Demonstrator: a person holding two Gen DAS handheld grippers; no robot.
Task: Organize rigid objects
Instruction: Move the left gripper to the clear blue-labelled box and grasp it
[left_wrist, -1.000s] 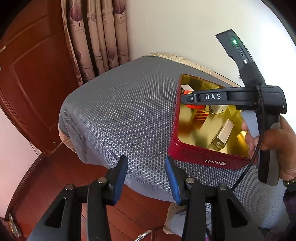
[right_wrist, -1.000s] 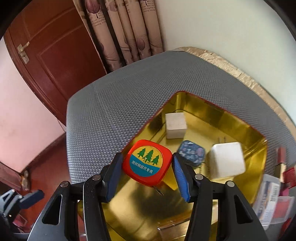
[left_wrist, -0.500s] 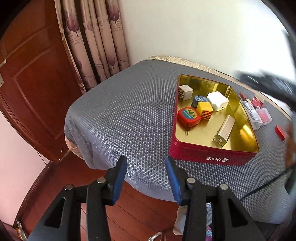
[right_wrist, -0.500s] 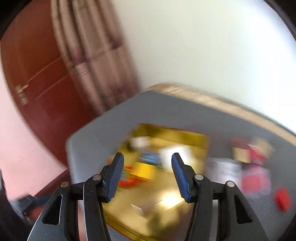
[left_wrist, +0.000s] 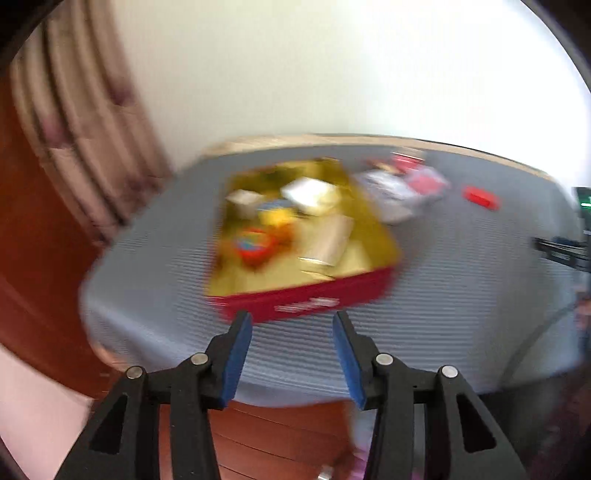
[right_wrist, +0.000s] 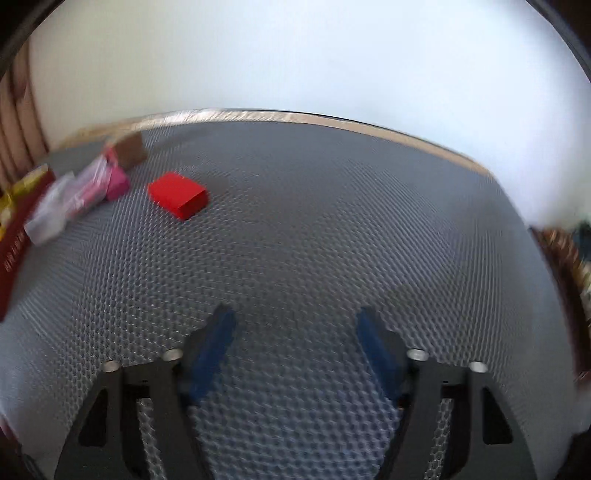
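Observation:
A red tin with a gold inside (left_wrist: 306, 299) sits on the grey mesh-covered table (left_wrist: 461, 280). It holds a red tape measure (left_wrist: 255, 245), a white block (left_wrist: 310, 194) and other small pieces, all blurred. A small red box (right_wrist: 179, 195) lies on the mesh, also in the left wrist view (left_wrist: 480, 197). My left gripper (left_wrist: 291, 328) is open and empty, just short of the tin's front wall. My right gripper (right_wrist: 295, 325) is open and empty over bare mesh, to the right of the red box.
Clear plastic packets and a pink piece (right_wrist: 77, 195) lie between the tin's edge (right_wrist: 14, 240) and the red box; a brown block (right_wrist: 129, 151) stands behind them. The wall is behind the table. A wooden door and curtain (left_wrist: 74, 122) are at the left.
My right gripper let go of the red tape measure in the tin, opened and swung right over bare mesh. My left gripper turned right, bringing the tin nearer its fingertips.

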